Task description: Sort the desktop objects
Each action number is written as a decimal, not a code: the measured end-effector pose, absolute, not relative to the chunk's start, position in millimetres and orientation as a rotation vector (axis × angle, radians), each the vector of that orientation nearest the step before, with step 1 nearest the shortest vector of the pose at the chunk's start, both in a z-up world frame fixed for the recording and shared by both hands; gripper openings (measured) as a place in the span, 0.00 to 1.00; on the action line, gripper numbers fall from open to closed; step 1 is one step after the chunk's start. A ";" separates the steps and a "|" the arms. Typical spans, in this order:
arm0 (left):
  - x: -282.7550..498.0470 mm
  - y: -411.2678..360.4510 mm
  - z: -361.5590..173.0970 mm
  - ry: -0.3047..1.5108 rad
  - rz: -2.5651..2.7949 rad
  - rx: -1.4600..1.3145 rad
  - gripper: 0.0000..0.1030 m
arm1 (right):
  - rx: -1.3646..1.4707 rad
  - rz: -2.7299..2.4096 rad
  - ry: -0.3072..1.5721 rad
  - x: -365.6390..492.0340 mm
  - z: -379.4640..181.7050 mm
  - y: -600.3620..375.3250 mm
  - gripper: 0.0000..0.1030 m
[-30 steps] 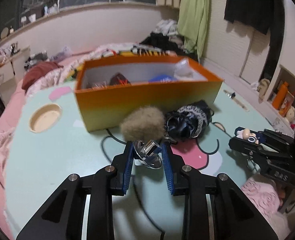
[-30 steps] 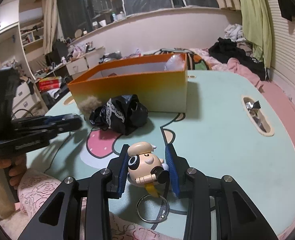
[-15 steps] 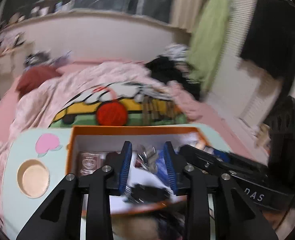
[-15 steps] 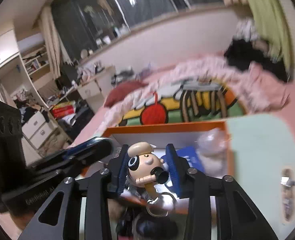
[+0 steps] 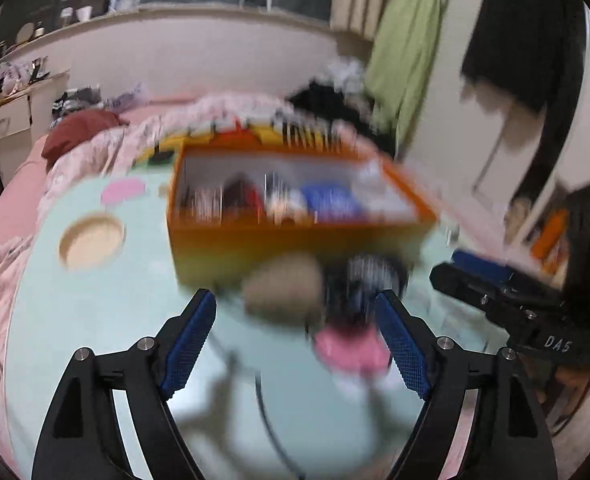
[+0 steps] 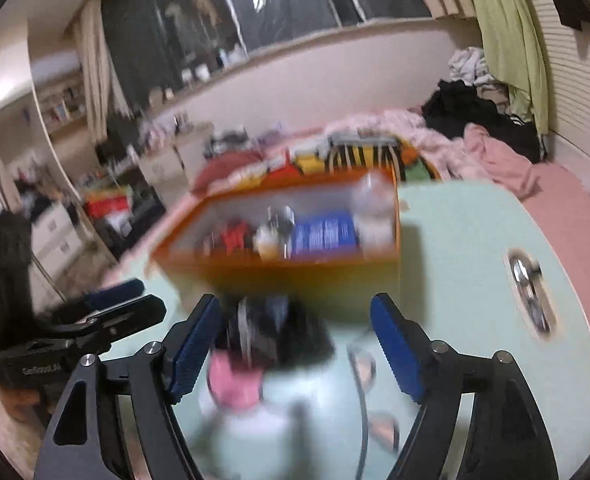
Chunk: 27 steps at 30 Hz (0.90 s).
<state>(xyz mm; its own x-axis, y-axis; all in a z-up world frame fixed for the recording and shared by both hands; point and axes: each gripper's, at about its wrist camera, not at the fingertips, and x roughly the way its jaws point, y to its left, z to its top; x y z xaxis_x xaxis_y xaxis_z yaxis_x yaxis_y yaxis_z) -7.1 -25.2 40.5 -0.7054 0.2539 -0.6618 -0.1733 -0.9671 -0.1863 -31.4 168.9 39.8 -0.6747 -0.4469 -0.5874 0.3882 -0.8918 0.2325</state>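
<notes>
Both jaw pairs have just been opening, nothing between: left hand-held gripper is framing a fur ball; right hand-held gripper alone is showing the table slot at right.

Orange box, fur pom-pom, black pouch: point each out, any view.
orange box [image 5: 295, 242], left wrist view, front wall.
fur pom-pom [image 5: 283, 290], left wrist view, middle of the blurred tan ball.
black pouch [image 6: 295, 336], right wrist view, middle of the dark bundle in front of the box.
</notes>
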 end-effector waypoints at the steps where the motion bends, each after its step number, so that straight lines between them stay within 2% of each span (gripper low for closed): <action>1: -5.5 -23.0 32.9 -0.143 2.690 -1.115 0.79 | 0.950 -2.527 -0.068 -26.9 32.9 165.1 0.77; 3: -6.5 -19.3 12.8 -0.134 2.657 -1.237 0.80 | 1.042 -2.555 0.047 -21.9 15.8 157.3 0.85; 6: 2.6 -8.2 3.2 -0.004 2.788 -1.178 0.84 | 1.122 -2.579 0.219 -21.7 -1.6 146.1 0.90; 10: 0.5 -7.6 -7.1 0.042 2.844 -1.199 0.84 | 1.156 -2.582 0.169 -24.4 3.5 151.0 1.00; 18: 2.3 -12.5 -16.3 0.043 2.849 -1.194 0.87 | 1.127 -2.568 0.111 -26.9 3.5 159.0 1.00; 27: 3.9 -7.8 0.4 0.039 2.858 -1.195 0.87 | 1.124 -2.577 0.179 -28.9 -5.4 152.8 1.00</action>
